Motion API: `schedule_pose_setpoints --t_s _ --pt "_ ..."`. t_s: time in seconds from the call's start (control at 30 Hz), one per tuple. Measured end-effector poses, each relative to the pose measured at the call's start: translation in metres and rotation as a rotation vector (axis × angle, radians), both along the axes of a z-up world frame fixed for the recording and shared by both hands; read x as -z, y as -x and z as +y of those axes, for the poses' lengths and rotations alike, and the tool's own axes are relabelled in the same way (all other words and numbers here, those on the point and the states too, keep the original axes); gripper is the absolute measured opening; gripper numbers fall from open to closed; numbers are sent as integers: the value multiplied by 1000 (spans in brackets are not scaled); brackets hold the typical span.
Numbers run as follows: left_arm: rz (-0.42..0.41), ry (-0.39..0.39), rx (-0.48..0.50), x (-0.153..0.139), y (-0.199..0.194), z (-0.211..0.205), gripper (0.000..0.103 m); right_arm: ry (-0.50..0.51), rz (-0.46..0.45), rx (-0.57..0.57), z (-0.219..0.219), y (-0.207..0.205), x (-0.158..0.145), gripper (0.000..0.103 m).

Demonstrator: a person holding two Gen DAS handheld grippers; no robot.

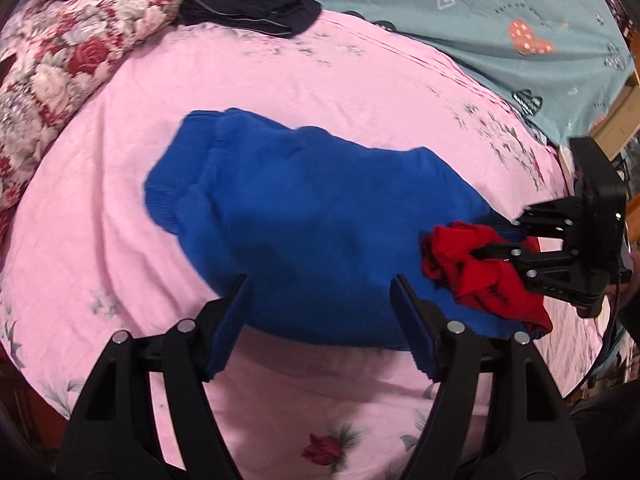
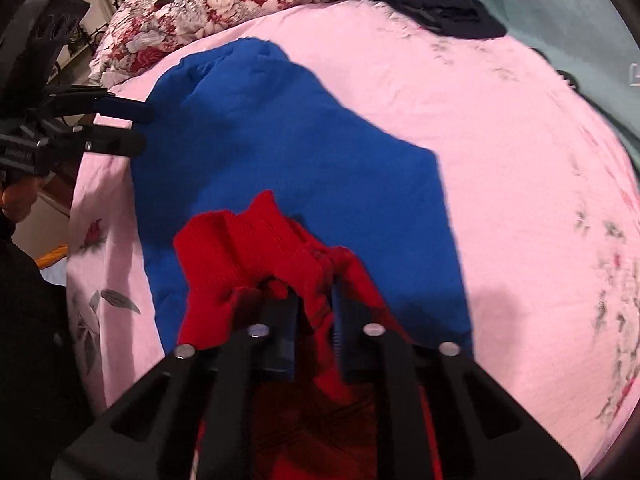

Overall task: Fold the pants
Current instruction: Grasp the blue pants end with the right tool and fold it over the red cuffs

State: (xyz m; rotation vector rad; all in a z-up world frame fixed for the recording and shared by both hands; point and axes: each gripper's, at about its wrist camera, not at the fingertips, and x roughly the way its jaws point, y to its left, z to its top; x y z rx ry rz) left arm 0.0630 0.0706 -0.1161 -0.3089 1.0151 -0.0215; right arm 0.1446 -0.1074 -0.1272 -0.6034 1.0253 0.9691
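Right up against the lens, the left claw (image 1: 320, 320) shows its two black arms with blue pads spread wide apart, nothing between them, hovering just over the near edge of the garment. Ahead of that claw spreads the big pink bed sheet printed with roses and grey leaves (image 1: 120, 160), covering nearly everything in view. On it, straight ahead of the left claw's fingers, lie the bright blue knitted pants (image 1: 312, 220), spread in a rumpled flat shape that narrows toward the far end. The same blue pants (image 2: 300, 152) run forward and to the left from the right claw, their far tip close to the left claw (image 2: 140, 128) seen at the left rim.

To the far left of the left claw sits a quilted cover in red and white roses (image 1: 52, 68), bunched along the sheet's edge. Beyond the pants, to the far right, a pale teal sheet with heart patterns (image 1: 480, 12) borders the pink one. Between those two, a dark navy folded garment (image 1: 252, 8) rests on the pink sheet's far side.

Smaller now: the bunched red knitted fabric (image 2: 248, 248), joined to the blue pants at their near end, is pinched in the right claw (image 2: 314, 320), fingers closed in on it and the cloth draping over both pads. From the left view, that right claw (image 1: 504, 248) comes in from the right, red fabric (image 1: 480, 272) clamped and lifted.
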Motion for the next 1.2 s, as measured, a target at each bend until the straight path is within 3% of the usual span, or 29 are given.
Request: schedule_pose_setpoints --t_s 0.1,0.17,0.2,0.23,0.27,0.37,0.43,0.5,0.6,0.7,0.77,0.87,0.97,1.03,1.07,1.17,1.2 --pt "-14 -23 -23 -5 2 9 73 -44 -58 105 -15 -1 -11 8" --pt "-24 -47 -33 -8 1 15 76 -7 -65 135 -14 0 2 15" --pt "-27 -52 -40 -11 -1 21 77 12 -57 148 -15 0 11 33" --pt "-31 -51 -45 -13 -4 30 77 38 -65 167 -13 0 18 44" --pt "-33 -54 -50 -16 -7 36 77 58 -96 191 -10 1 21 47" --pt "-53 -69 -98 -24 -13 68 81 36 -170 296 -8 9 -4 52" --pt "-49 -50 -128 -24 -18 95 81 -56 -270 356 0 28 -37 57" --pt "-51 -46 -152 -23 -21 115 81 -124 -306 338 22 46 -56 60" --pt "-62 -45 -172 -22 -25 142 81 -167 -342 233 82 71 -64 64" --pt "-57 -15 -167 -16 -28 160 81 -116 -400 212 130 75 -56 64" --pt "-57 -23 -156 -13 -28 168 81 -156 -309 192 156 70 -54 64" --pt "-53 -4 -153 -6 -23 180 81 -130 -269 146 208 66 -37 64" --pt "-42 44 -165 3 -13 194 81 -108 -225 146 235 62 -24 64" --pt "-37 53 -169 6 -7 197 81 -3 -178 162 259 59 8 64" --pt "-36 59 -172 8 -5 200 81 49 -188 174 267 55 21 64" --pt "-30 78 -188 12 3 208 81 69 -219 206 268 49 34 64" --pt "-32 88 -191 12 5 210 81 64 -226 219 266 48 32 56"
